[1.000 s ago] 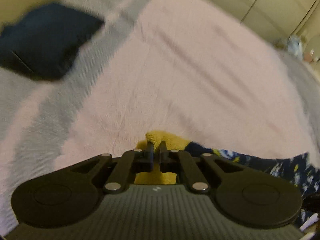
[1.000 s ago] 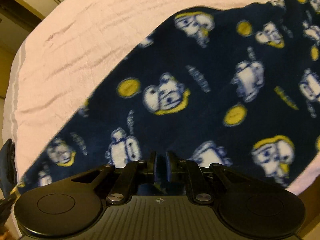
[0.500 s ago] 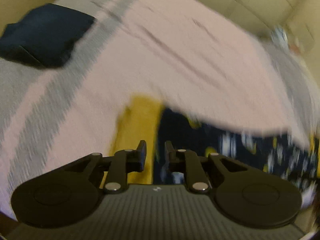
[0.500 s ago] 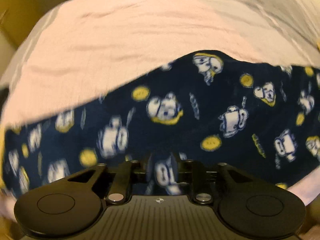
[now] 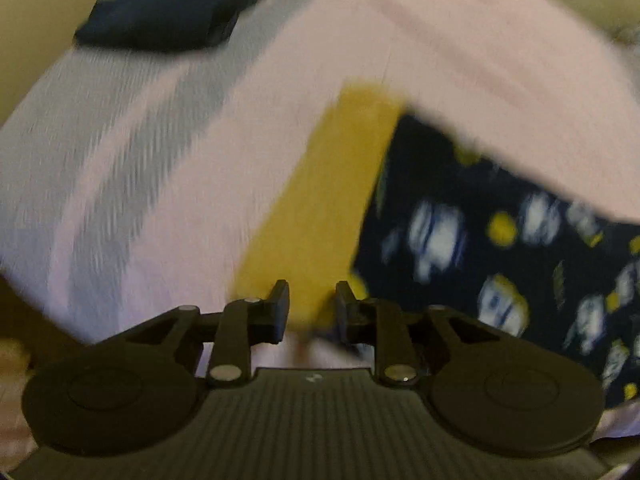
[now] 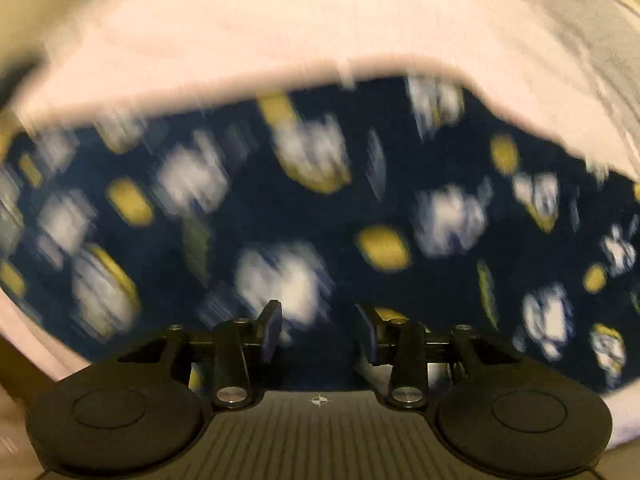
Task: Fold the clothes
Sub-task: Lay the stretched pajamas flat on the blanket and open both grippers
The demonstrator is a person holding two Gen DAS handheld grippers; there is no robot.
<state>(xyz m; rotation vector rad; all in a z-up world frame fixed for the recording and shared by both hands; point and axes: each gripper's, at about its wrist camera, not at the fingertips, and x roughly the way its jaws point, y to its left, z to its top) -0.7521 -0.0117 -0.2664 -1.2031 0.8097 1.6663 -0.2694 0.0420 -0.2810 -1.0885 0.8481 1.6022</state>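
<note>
A navy fleece garment [image 6: 320,200] with white and yellow cartoon prints lies spread on the pink blanket [image 6: 280,20]. Its yellow band [image 5: 332,184] shows in the left wrist view, with the navy print [image 5: 480,240] to the right of it. My left gripper [image 5: 312,306] is open and empty, just above the near end of the yellow band. My right gripper [image 6: 318,330] is open and empty, just above the garment's near edge. Both views are blurred by motion.
A folded dark navy item [image 5: 168,8] lies at the far left on the grey striped cover [image 5: 100,128]. The pink blanket [image 5: 460,40] stretches beyond the garment. Cream cupboard fronts stand at the back.
Both grippers were shut on the garment's edge one second ago. They have opened and let it go onto the blanket, and both have pulled back a little.
</note>
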